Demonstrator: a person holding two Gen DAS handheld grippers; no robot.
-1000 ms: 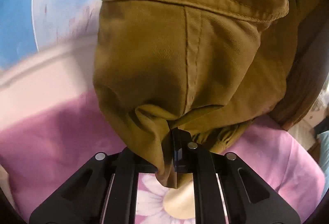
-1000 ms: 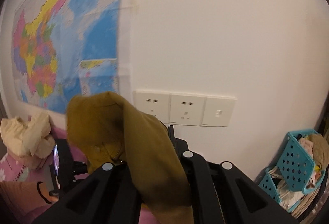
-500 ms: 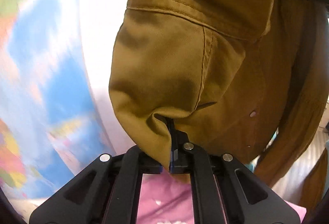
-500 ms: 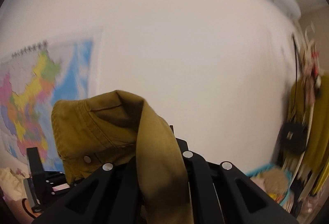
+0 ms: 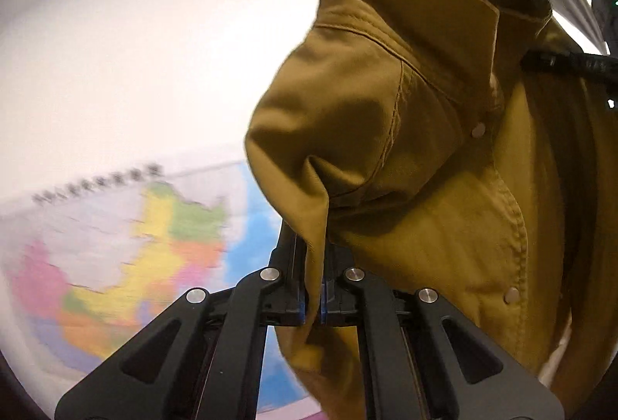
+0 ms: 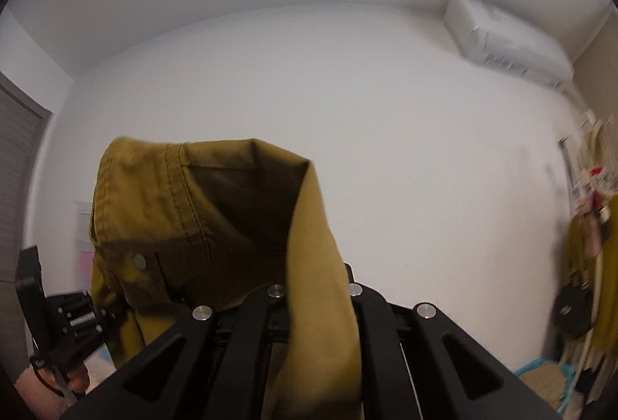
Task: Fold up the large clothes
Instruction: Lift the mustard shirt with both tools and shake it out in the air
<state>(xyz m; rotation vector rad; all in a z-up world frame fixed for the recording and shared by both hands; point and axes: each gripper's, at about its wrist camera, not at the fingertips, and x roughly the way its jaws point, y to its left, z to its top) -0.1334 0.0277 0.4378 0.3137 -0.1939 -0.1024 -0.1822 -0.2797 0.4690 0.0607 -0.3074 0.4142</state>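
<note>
The mustard jacket (image 5: 405, 134) hangs between both clamps; the left hand-held gripper (image 5: 313, 288) pinches a fold, the right hand-held gripper (image 6: 314, 308) another; soft, weighty twill, likely best held at seamed edges.

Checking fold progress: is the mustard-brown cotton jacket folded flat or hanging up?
Hanging up, unfolded: the mustard-brown cotton jacket dangles bunched from both shut tongs, left and right, against the white wall.
</note>
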